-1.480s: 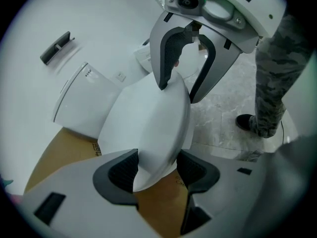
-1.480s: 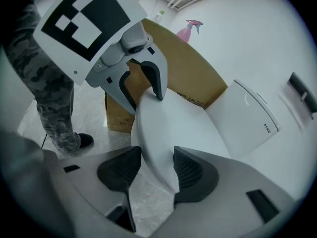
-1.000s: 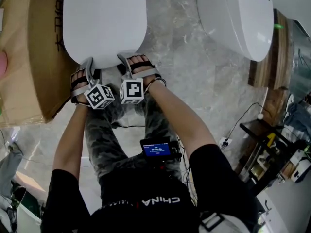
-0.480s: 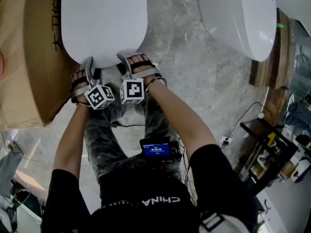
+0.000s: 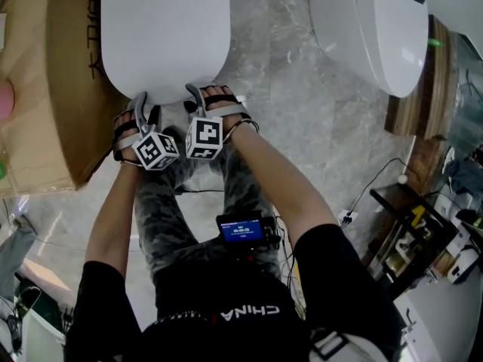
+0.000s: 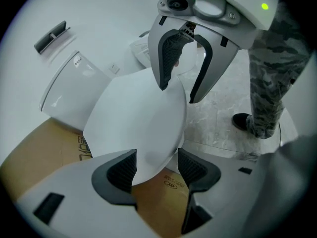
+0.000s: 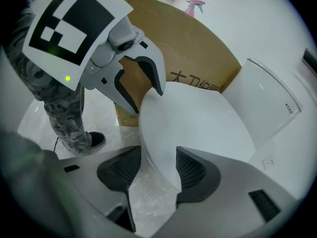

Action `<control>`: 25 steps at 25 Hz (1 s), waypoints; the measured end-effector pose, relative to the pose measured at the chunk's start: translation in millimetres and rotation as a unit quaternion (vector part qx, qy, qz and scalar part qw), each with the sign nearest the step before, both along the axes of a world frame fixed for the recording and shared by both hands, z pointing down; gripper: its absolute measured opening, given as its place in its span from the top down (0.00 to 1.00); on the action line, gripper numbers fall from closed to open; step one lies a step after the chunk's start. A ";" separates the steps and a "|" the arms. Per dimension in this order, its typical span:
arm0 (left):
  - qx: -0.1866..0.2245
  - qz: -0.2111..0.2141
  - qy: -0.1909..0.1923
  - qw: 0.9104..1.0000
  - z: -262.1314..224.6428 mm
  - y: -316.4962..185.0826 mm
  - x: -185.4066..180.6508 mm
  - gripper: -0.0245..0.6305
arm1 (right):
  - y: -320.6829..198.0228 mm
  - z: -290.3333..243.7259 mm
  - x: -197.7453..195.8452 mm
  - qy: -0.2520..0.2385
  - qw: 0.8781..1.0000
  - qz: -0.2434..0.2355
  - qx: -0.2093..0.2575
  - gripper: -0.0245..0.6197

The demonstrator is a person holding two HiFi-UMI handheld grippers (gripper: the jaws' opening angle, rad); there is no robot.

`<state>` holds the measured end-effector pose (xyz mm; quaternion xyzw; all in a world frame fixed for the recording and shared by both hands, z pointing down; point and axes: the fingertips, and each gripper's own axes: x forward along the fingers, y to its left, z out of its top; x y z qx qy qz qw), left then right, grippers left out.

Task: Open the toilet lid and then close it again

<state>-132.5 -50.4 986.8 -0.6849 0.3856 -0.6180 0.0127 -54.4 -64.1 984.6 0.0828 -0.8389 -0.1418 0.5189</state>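
Here the toilet lid (image 5: 162,32) lies white and oval just ahead of the person. Its long axis runs straight away from them, and its hinge end is out of frame at the top of the head view. Its rounded front rim is the nearest part, and both tools meet it there, side by side.

The left gripper (image 5: 141,105) sits at the rim's left front, on the side of the cardboard box (image 5: 64,89). The right gripper (image 5: 195,96) is just beside it. Neither is clearly nearer.

In each gripper view the jaws stand apart, unclenched, with the lid's edge passing between them. It touches one pad, and a gap shows at the other (box behind on the left, marble floor (image 7: 148,202) on the right).

Judging from this, the lift must go up and away, pivoting about the far hinge. Whether the rim has already left the seat I cannot tell.
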 end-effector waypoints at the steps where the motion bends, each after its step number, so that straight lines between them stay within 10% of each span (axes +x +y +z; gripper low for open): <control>1: -0.002 0.000 0.003 1.000 -4.5 0.9 -0.1 0.57 | -0.9 -4.1 1.1 0.003 1.000 0.003 -0.006 0.64; 10: 0.026 -0.015 0.034 0.999 -98.5 -24.8 5.4 0.57 | -24.5 -94.5 -1.9 0.004 1.000 0.020 0.003 0.64; 25: 0.164 -0.075 0.098 0.979 -394.1 -86.5 -6.3 0.58 | -92.4 -384.3 -8.1 -0.079 0.986 0.124 0.075 0.65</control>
